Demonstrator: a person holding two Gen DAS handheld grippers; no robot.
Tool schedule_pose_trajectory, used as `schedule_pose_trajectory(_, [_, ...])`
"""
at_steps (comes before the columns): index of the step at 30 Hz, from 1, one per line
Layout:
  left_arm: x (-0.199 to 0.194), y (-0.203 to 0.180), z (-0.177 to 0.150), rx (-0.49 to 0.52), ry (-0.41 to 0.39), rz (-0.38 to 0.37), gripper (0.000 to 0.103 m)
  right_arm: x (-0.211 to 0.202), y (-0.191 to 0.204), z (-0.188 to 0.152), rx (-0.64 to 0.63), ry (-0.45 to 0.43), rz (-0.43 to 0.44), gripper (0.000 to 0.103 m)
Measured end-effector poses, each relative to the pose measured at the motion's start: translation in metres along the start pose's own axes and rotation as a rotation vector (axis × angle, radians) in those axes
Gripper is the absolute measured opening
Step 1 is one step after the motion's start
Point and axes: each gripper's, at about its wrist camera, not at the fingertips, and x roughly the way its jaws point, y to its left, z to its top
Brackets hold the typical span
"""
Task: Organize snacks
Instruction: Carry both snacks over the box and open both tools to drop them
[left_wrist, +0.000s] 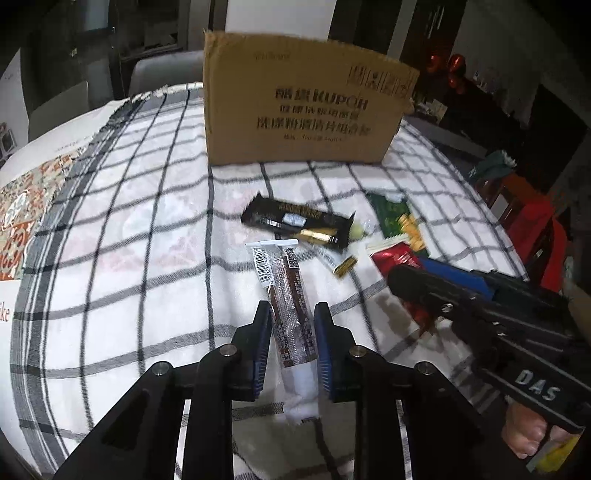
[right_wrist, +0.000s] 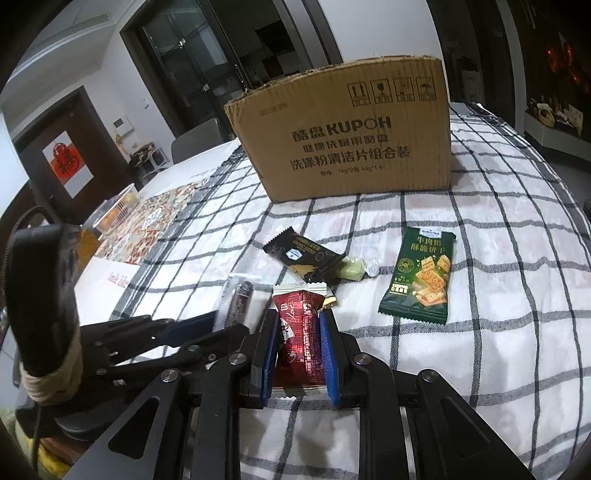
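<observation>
Left gripper (left_wrist: 291, 314) jaws narrowed around a brown stick snack (left_wrist: 291, 317), contact unclear; right gripper (right_wrist: 298, 321) clamps a red packet (right_wrist: 301, 347); cardboard box (right_wrist: 343, 136) stands beyond both; the stick may slip if loosely held.

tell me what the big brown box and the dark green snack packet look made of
Big brown box: corrugated cardboard, matte, judging by the ribbed face and ragged torn top edge. Dark green snack packet: probably thin plastic film, slightly glossy, with a crimped zigzag seal along its bottom edge.
</observation>
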Motion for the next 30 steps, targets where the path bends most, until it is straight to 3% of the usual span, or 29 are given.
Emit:
schedule_pose_trajectory(12, [-0.045, -0.001, 0.037, 0.021, -0.142, -0.014, 0.023, -0.027, 0.011, 0.034, -0.029, -0.109, -0.005, 0.023])
schedule_pose_trajectory(30, [-0.063, -0.006, 0.142, 0.051, -0.283, -0.026, 0.021, -0.055, 0.008, 0.147, -0.079, -0.341, -0.028, 0.023])
